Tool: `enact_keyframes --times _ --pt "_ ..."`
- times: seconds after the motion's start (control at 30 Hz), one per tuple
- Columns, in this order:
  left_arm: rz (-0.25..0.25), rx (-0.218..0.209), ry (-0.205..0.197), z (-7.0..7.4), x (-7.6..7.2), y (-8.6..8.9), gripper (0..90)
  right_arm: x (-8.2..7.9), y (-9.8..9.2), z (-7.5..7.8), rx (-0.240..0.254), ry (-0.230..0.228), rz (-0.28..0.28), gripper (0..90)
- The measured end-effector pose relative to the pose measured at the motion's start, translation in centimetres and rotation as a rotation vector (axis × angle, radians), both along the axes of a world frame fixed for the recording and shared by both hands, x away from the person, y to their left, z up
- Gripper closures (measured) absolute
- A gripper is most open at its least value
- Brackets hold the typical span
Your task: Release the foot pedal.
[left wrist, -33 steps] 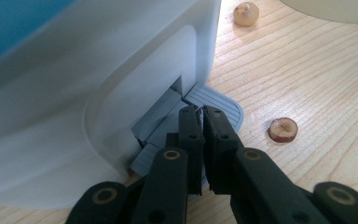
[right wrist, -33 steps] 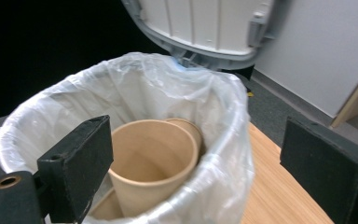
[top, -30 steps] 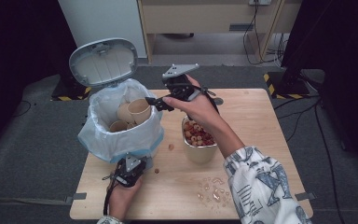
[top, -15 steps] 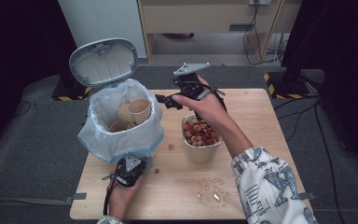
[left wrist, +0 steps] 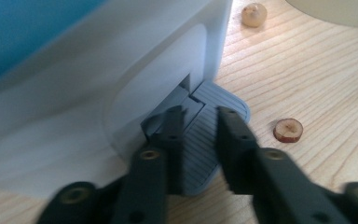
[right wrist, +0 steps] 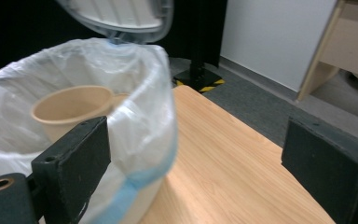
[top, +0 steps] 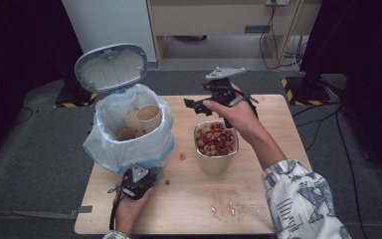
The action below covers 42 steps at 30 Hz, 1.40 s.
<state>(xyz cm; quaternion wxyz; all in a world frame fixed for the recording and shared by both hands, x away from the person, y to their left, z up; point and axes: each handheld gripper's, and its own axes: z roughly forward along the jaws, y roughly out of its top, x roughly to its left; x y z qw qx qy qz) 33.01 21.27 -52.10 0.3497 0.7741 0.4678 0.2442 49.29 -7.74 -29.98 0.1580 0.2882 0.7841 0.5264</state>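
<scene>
Since the earlier frame, right gripper (top: pixel 195 104), jaws spread, drew toward 3 o'clock from bin (top: pixel 129 144); left gripper (left wrist: pixel 200 122) jaws just parted over pedal (left wrist: pixel 205 140).

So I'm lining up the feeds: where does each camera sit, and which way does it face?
High view: above the table's near side, looking forward and down at the pedal bin; both forearms enter.
Left gripper view: on the left hand-held gripper, facing the bin's pedal.
Right gripper view: on the right hand-held gripper, facing the bin.
Shared: the bin, paper cup inside.
</scene>
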Motion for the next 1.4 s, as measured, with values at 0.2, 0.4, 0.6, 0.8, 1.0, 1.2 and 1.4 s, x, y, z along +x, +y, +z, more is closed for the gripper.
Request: enact_keyframes --times 0.2,0.4,0.6,0.8,1.0,1.2,1.4 --pt "-0.020 -0.004 -0.022 0.6 -1.1 -0.7 59.3 0.2 -3.1 -0.6 0.005 0.001 -0.051 8.0" --pt "-0.040 -0.005 -0.046 1.0 -1.9 -1.7 54.3 -0.1 -6.5 -1.5 -0.014 0.004 -0.106 7.3" --pt "-0.015 -0.027 -0.048 1.2 -1.9 -1.2 50.6 -0.4 -9.1 -2.8 -0.006 0.015 -0.152 7.0" --pt "0.007 -0.053 -0.067 1.6 -2.1 -0.6 47.9 -1.2 -11.3 -4.6 -0.008 0.030 -0.204 6.7" --pt "0.004 -0.059 -0.072 1.7 -2.1 0.1 40.4 -2.5 -12.8 -6.6 -0.026 0.039 -0.255 6.9" --pt "-0.001 -0.090 -0.061 1.8 -2.1 0.7 37.3 -3.5 -13.6 -7.9 -0.040 0.048 -0.299 6.8" --pt "0.004 -0.107 -0.059 1.9 -2.4 1.9 36.6 -5.0 -15.0 -10.0 -0.049 0.062 -0.346 7.0"
